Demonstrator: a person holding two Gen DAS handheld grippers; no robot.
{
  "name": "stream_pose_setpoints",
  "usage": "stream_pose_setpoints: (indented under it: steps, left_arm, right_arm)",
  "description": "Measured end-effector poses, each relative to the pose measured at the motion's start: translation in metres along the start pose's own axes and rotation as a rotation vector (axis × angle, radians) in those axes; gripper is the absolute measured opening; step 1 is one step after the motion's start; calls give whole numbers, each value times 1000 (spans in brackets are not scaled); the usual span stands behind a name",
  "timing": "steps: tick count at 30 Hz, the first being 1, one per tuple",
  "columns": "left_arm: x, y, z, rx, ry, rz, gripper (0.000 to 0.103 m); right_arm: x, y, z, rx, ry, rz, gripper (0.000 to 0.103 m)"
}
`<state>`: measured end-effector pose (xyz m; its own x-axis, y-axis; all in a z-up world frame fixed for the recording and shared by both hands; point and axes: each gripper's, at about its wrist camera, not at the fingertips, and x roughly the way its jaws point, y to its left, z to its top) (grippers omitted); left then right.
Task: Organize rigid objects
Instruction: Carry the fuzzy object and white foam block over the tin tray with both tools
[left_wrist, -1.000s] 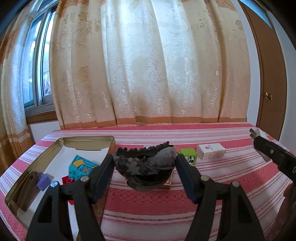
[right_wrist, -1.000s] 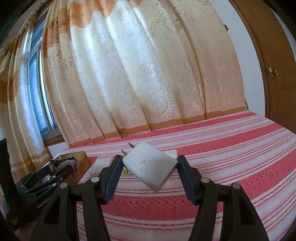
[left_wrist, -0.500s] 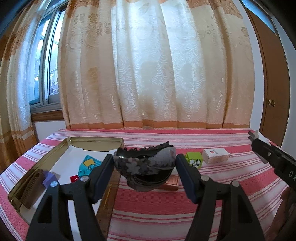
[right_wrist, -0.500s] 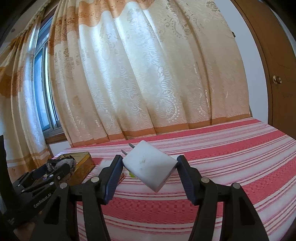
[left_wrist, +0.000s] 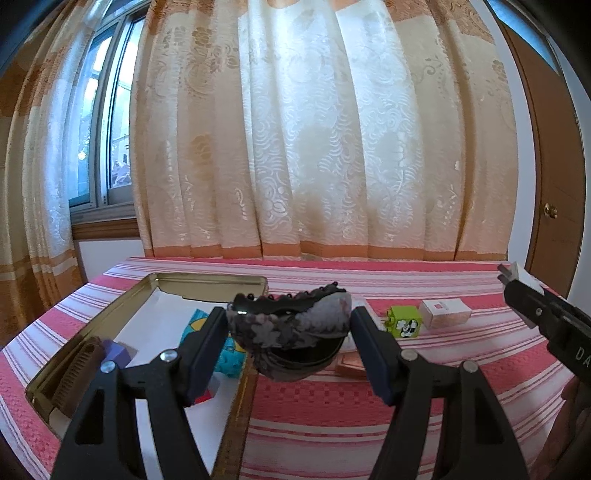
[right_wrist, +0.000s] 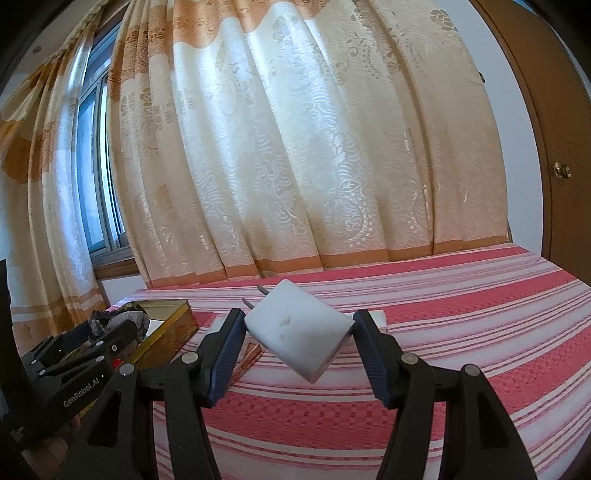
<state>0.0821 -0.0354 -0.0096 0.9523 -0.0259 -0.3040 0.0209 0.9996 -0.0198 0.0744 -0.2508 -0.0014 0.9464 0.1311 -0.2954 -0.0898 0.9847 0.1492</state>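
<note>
1. Left gripper (left_wrist: 288, 332) clamps a dark hair clip (left_wrist: 291, 325), carried in the air beside the tin's (left_wrist: 207, 282) right wall; I read it as headed into the tin.
2. Right gripper (right_wrist: 299, 343) clamps a white charger (right_wrist: 299, 334), tilted, prongs pointing far, above the striped cloth (right_wrist: 461, 332).
3. The green cube (left_wrist: 403, 322) and a small box (left_wrist: 445, 313) sit loose on the cloth, right of the tin, so the sorting is not finished.

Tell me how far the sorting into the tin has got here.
Done: a comb, purple block and teal box lie in the tin. In hand: left gripper holds a hair claw, right gripper a white charger. Left: green cube, white box.
</note>
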Motion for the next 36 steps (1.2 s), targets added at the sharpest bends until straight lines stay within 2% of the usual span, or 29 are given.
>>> stream_pose_setpoints:
  steps: [36]
  left_arm:
    - [-5, 43, -1, -52, -24, 78, 69]
  right_arm:
    - [9, 52, -8, -78, -2, 62, 62]
